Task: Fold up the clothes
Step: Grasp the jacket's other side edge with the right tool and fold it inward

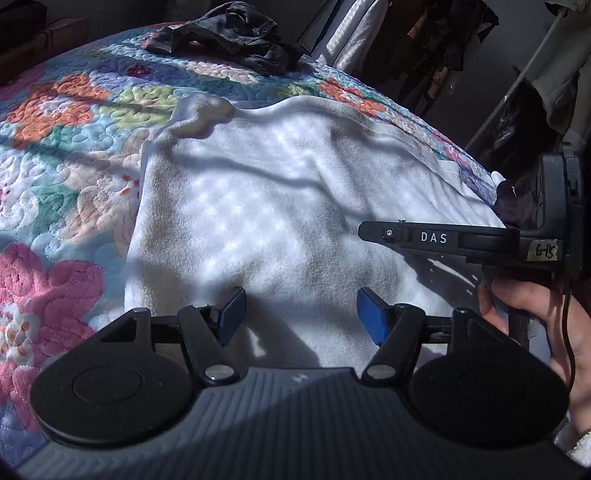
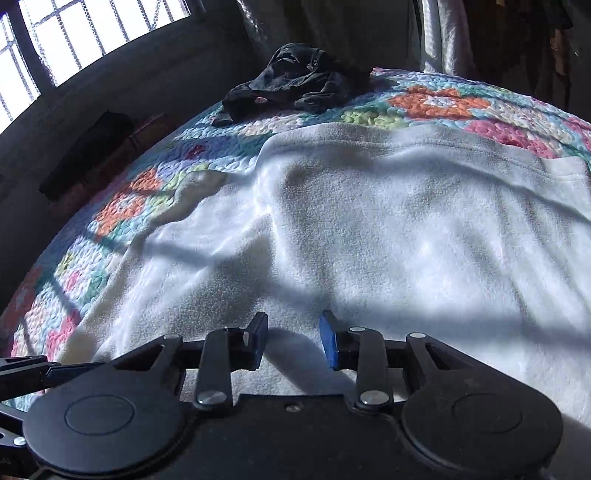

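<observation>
Left wrist view: a white fleece garment [image 1: 273,206] lies spread on a floral quilt [image 1: 66,122] covering the bed, with a dark crumpled garment [image 1: 229,33] beyond its far edge. To the right of the fleece, the right hand-held gripper [image 1: 364,232] reaches in sideways, lettered "DAS", with a yellow tag reading "6-15"; a hand [image 1: 535,317] holds it. The left hand-held gripper [image 1: 299,314] hangs released above the fleece's near part, blue pads wide apart, grasping nothing. In the right wrist view, the right hand-held gripper's pads [image 2: 330,345] also stand visibly apart over the fleece, empty.
</observation>
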A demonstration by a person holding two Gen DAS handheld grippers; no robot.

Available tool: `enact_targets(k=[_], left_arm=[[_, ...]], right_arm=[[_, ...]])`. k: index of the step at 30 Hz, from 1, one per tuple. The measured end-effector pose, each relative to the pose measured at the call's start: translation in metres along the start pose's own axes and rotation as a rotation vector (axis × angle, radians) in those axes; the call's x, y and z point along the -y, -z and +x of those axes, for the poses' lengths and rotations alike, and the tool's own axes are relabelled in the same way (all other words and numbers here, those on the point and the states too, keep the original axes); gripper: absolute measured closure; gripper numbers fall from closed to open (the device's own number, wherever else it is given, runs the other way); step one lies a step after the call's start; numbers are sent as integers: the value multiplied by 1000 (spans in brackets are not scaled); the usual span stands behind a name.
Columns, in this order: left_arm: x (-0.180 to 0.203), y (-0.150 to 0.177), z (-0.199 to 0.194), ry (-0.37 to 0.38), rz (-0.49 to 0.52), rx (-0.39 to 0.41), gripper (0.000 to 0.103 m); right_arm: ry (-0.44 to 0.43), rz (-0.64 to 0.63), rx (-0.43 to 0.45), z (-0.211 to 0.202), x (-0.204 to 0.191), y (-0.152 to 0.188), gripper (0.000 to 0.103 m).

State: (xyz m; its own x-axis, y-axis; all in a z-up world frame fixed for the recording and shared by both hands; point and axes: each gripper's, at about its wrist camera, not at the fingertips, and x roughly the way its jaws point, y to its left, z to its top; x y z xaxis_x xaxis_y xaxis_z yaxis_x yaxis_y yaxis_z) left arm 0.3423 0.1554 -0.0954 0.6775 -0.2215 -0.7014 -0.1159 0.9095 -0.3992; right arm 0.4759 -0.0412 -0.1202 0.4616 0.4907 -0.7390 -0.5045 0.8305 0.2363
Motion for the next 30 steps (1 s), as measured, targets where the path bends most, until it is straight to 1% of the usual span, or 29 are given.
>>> enact_targets(k=[1,4,6,9,11,14,16,17,18,19,20,21,23,24,25,27,28,30], left_arm=[[-2,-1,-1,4,-5,3,37],[-9,-2,-7,2,-8,7,37],[-14,-3,-11,-5,-14,13,37],[-19,-5,-19,-19,-15,29,37],[-21,-5,-21,-18,-12,23,37],[-14,-2,-20,13,10,1,37],[-4,1,-17,24,49,-16,37],[2,4,-16,25,74,-27,36],[8,7,-15,25,95,-36,35],[14,11,-13,27,117,-44,34],[18,13,-11,29,128,-50,33],[22,16,-9,36,138,-55,33],[32,21,-5,60,153,-58,33],[40,23,-3,89,161,-53,34],[48,25,-1,121,170,-47,33],[66,27,13,159,181,-63,33],[76,28,21,176,186,-72,33],[94,30,40,158,201,-110,33]], right_arm=[[-8,-2,4,-2,-2,2,101],[-137,10,21,-18,-13,10,101],[-202,9,5,-28,-25,19,101],[-306,33,-79,-35,-46,39,101],[-367,60,-148,-37,-56,56,101],[-440,131,-221,-41,-66,81,101],[-465,148,-250,-45,-68,88,96],[-462,160,-245,-51,-66,89,93],[-453,175,-233,-58,-63,90,86],[-440,189,-213,-65,-58,90,75],[-401,215,-173,-74,-48,90,48],[-353,248,-126,-84,-36,91,37],[-240,332,-38,-104,1,97,37],[-182,375,5,-115,21,100,36],[-135,437,39,-122,42,103,36],[-76,595,105,-134,85,116,36],[-30,667,139,-139,106,124,36],[78,780,203,-148,140,141,35]])
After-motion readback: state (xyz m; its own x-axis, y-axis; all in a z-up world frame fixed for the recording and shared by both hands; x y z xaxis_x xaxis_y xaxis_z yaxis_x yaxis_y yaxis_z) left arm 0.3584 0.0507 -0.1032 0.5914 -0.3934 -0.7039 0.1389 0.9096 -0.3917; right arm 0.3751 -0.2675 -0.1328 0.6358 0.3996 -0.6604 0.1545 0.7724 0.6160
